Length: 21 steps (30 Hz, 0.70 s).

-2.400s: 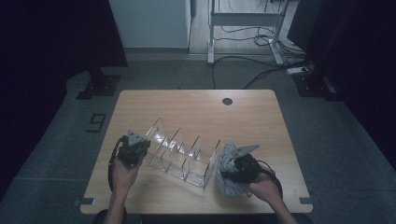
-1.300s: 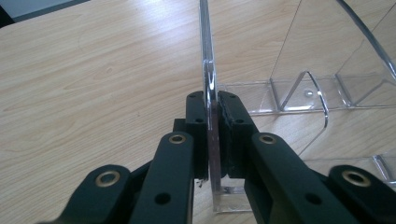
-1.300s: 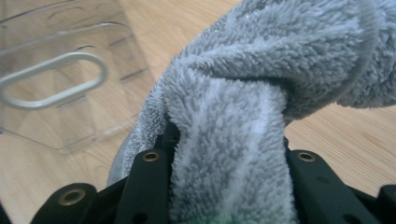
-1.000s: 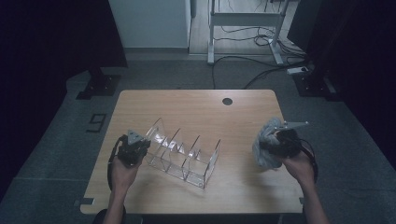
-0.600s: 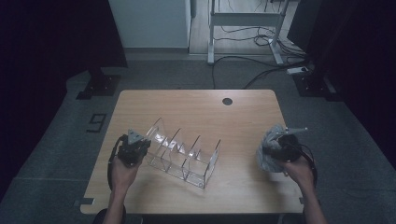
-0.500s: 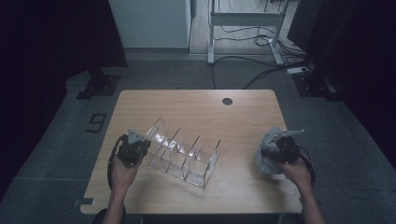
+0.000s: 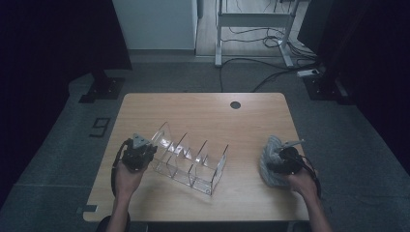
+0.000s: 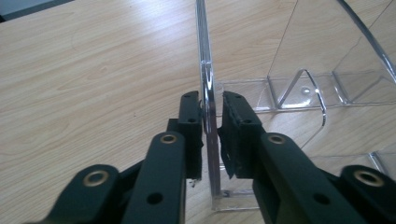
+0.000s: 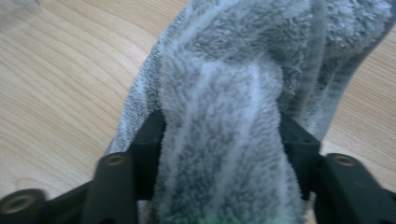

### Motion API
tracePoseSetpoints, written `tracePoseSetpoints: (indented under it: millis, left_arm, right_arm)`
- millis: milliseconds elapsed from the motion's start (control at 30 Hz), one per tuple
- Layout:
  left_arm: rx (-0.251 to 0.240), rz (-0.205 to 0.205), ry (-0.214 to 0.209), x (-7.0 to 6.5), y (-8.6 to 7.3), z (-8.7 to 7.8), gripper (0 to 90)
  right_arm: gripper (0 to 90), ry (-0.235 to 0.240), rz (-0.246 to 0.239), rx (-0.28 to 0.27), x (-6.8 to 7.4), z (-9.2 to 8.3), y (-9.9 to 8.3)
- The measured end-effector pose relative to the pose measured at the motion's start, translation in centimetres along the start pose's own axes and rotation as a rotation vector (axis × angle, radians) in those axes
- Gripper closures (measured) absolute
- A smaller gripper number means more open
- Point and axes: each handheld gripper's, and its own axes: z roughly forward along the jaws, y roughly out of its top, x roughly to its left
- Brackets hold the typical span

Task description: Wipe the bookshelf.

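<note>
Grey fluffy cloth [image 9: 224, 107] bulges between the right gripper [image 7: 283, 162]'s jaws, which have just been opening, at the table [image 7: 203, 108]'s lower right. Left gripper [image 8: 212, 135] pinches the clear acrylic rack [image 7: 191, 157]'s end wall, centre-left.

Left tongs [image 8: 211, 135] nearly closed, right tongs [image 9: 219, 154] jaws just opening

The left gripper [image 8: 212, 135] has its fingers [image 8: 191, 126] closed on the clear acrylic rack's [image 8: 299, 79] end wall above the wooden table [image 8: 93, 70].
</note>
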Motion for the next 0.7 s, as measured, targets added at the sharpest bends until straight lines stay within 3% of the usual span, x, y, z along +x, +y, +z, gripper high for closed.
tracePoseSetpoints:
  millis: [200, 233, 433, 533, 600, 700]
  left_arm:
    - [-0.017, -0.016, -0.015, 0.2, 0.1, -0.2, 67.2]
    - [-0.02, -0.021, -0.019, 0.3, 0.1, -0.4, 58.5]
    - [-0.044, -0.058, -0.084, 0.6, 0.3, -1.2, 34.2]
    - [-0.05, -0.057, -0.081, 0.6, 0.3, -1.5, 23.8]
    - [-0.053, -0.047, -0.124, 0.6, 0.3, -2.1, 15.9]
    - [-0.061, -0.031, -0.14, 0.6, 0.3, -2.9, 14.4]
  right_arm:
    - [31.1, 0.022, -0.017, -0.003, 0.4, -0.5, 0.4]
    - [28.3, 0.022, -0.025, -0.003, 0.5, -0.8, 0.6]
    - [16.8, 0.062, -0.045, -0.035, 0.5, -2.2, 1.1]
    - [14.0, 0.069, -0.043, -0.055, 0.5, -2.8, 1.3]
    - [12.7, 0.094, -0.057, -0.096, 0.6, -3.9, 1.7]
    - [10.8, 0.111, -0.07, -0.124, 0.8, -4.5, 2.2]
